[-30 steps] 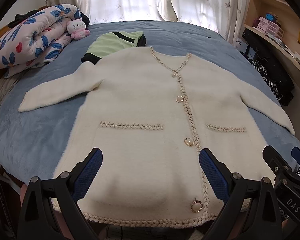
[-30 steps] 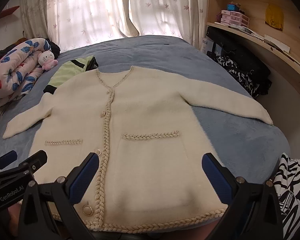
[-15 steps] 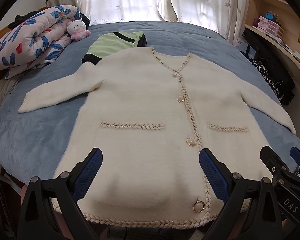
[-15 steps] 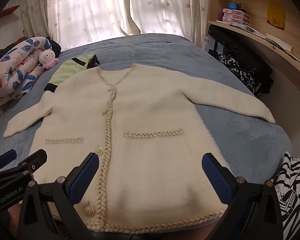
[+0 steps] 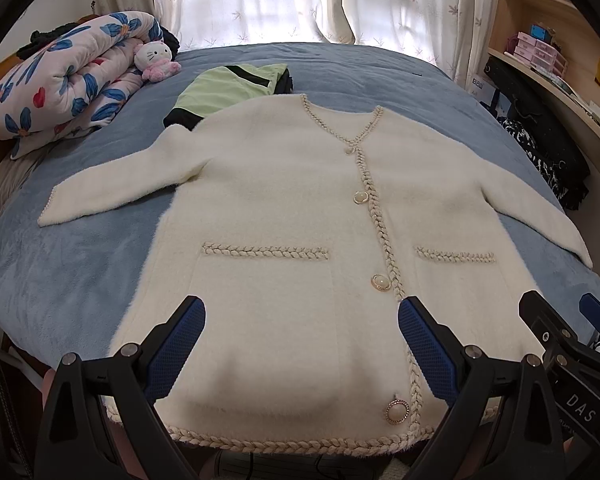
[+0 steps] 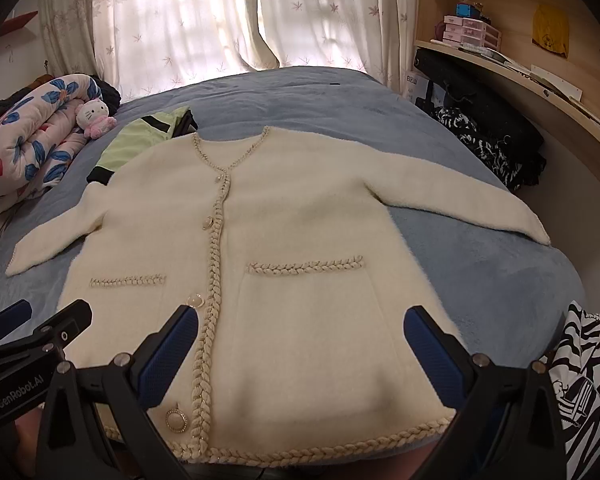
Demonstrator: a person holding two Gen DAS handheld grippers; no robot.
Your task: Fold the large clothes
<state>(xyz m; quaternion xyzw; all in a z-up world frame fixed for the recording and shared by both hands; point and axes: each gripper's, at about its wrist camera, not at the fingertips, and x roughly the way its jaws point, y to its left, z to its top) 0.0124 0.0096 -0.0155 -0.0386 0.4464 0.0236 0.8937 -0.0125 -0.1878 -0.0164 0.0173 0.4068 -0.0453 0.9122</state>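
While the fluffy cream cardigan with braided trim and pearl buttons [image 5: 284, 216] lies face up and buttoned on the blue plush bedspread [image 5: 60, 272], both sleeves spread out to the sides, the left gripper [image 5: 300, 348] hangs above its hem with its blue-padded fingers [image 5: 176, 344] spread wide and nothing between them; past the collar a folded pale green garment with black bands [image 5: 228, 88] touches the cardigan's shoulder; a rolled floral quilt [image 5: 60, 80] and a small white cat plush in pink [image 5: 156, 60] sit at the far left of the bed; the other tool's black frame shows at the lower right edge.

From the right wrist view, the right gripper [image 6: 300, 352] is likewise held over the hem, its jaws fully apart and gripping nothing; the cardigan [image 6: 300, 216] fills the middle of the bedspread [image 6: 480, 280], its button row left of centre; a wooden shelf unit [image 6: 540, 92] stands to the right, with dark clothes heaped below it [image 6: 492, 140]; a black-and-white patterned fabric [image 6: 584, 368] shows at the lower right; sheer curtains [image 6: 204, 20] cover the window behind.
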